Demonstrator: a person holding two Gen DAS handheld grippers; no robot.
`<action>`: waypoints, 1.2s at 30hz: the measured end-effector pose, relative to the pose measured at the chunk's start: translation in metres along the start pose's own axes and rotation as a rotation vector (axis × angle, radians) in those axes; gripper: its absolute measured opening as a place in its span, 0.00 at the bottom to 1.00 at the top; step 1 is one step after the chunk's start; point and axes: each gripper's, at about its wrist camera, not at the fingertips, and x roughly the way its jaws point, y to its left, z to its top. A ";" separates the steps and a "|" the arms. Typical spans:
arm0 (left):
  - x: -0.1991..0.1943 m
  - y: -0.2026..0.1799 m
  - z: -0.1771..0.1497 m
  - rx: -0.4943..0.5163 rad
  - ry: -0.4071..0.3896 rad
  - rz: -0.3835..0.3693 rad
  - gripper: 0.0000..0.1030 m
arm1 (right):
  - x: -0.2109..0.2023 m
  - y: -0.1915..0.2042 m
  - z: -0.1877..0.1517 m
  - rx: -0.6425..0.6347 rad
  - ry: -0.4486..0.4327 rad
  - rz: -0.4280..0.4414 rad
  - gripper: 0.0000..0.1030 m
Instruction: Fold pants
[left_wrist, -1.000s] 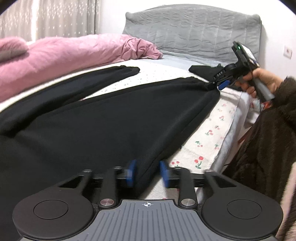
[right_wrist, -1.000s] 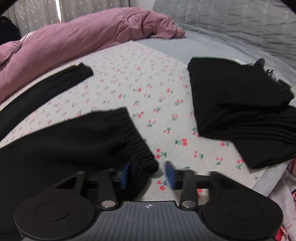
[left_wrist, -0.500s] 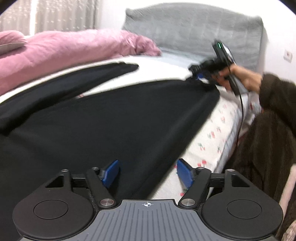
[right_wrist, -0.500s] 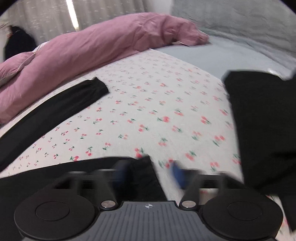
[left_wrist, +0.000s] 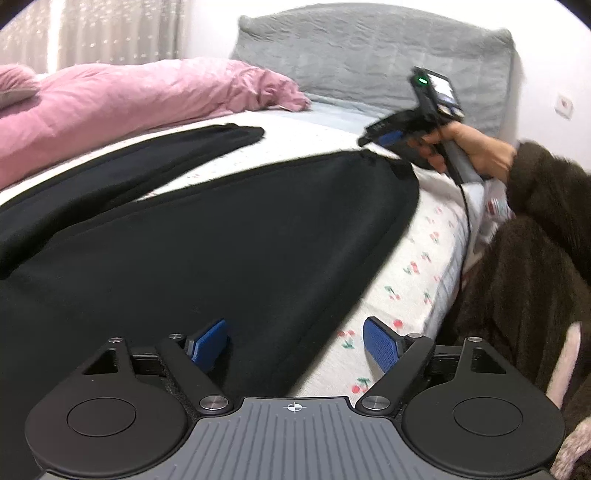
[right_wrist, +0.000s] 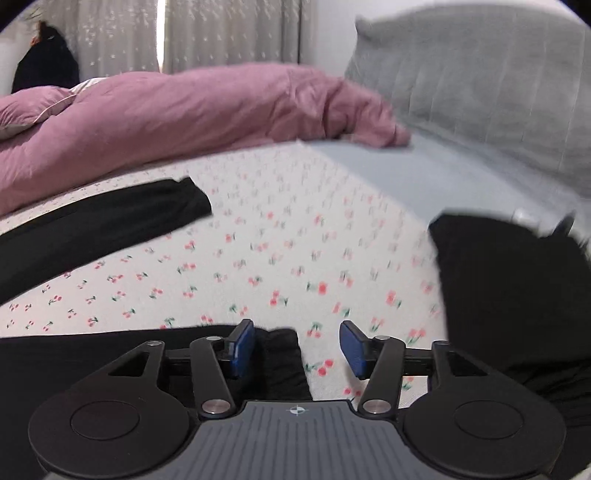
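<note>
Black pants (left_wrist: 207, 236) lie spread over the cherry-print sheet (left_wrist: 417, 266), one leg (right_wrist: 107, 221) stretched toward the pink duvet. My left gripper (left_wrist: 295, 345) hovers at the near edge of the pants. Its jaws are opening, and the cloth edge lies loose between the blue pads (left_wrist: 380, 349). At the far corner of the pants, a hand holds my right gripper (left_wrist: 384, 138). In the right wrist view, the right gripper (right_wrist: 297, 347) is also opening. A black corner of the pants (right_wrist: 280, 358) sits between its pads, unpressed.
A pink duvet (right_wrist: 184, 118) is piled along the far side of the bed, under a grey padded headboard (left_wrist: 369, 62). A folded stack of black clothes (right_wrist: 517, 295) lies at the right. A brown fuzzy sleeve (left_wrist: 535, 258) stands beside the bed edge.
My left jaws spread wide and let the pants edge go. My right gripper pinched the pants corner, slid left along the bed, then parted its pads again.
</note>
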 end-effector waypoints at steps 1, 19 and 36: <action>-0.004 0.004 0.002 -0.016 -0.014 0.013 0.81 | -0.004 0.003 0.003 -0.006 -0.016 0.011 0.68; -0.031 0.131 0.072 -0.160 -0.026 0.454 0.87 | -0.010 0.117 0.059 -0.066 0.044 0.227 0.87; 0.061 0.311 0.121 -0.170 0.143 0.689 0.90 | 0.073 0.226 0.076 -0.225 0.141 0.395 0.88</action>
